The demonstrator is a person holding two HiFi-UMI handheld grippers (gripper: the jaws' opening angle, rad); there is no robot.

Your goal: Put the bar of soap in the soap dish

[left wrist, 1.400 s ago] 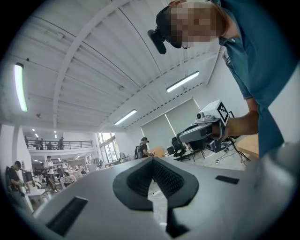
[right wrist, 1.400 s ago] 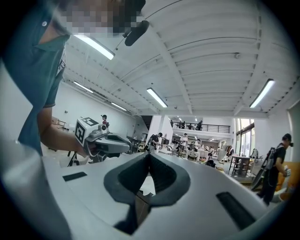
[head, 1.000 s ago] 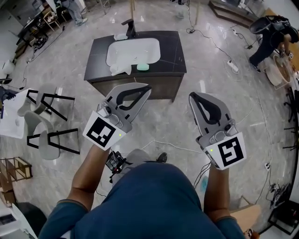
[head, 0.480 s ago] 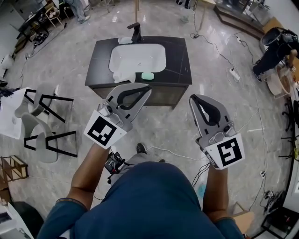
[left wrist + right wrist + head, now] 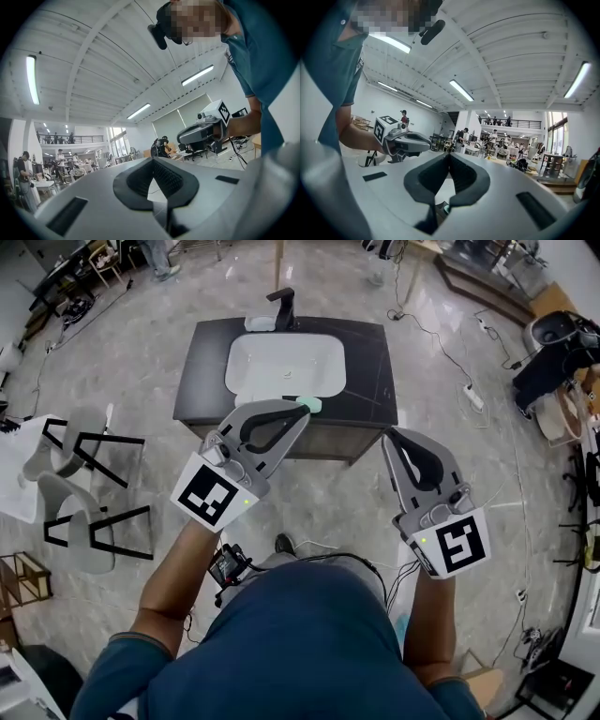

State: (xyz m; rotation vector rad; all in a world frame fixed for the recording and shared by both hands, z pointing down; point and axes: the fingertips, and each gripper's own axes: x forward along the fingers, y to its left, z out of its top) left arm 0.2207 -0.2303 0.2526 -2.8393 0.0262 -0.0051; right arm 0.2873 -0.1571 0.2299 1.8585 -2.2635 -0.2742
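My left gripper (image 5: pixel 299 417) and right gripper (image 5: pixel 388 435) were both closed, empty, mid-frame. The green bar of soap (image 5: pixel 310 405) lay on the dark counter (image 5: pixel 371 352) at the lower right rim of the basin (image 5: pixel 286 362), just above my left gripper's tip, upper centre of frame.

A dark vanity (image 5: pixel 370 381) with white basin (image 5: pixel 286 362) and black faucet (image 5: pixel 284 306) stood just beyond the left claw (image 5: pixel 300 416); chairs (image 5: pixel 89 521) sat far to its left.
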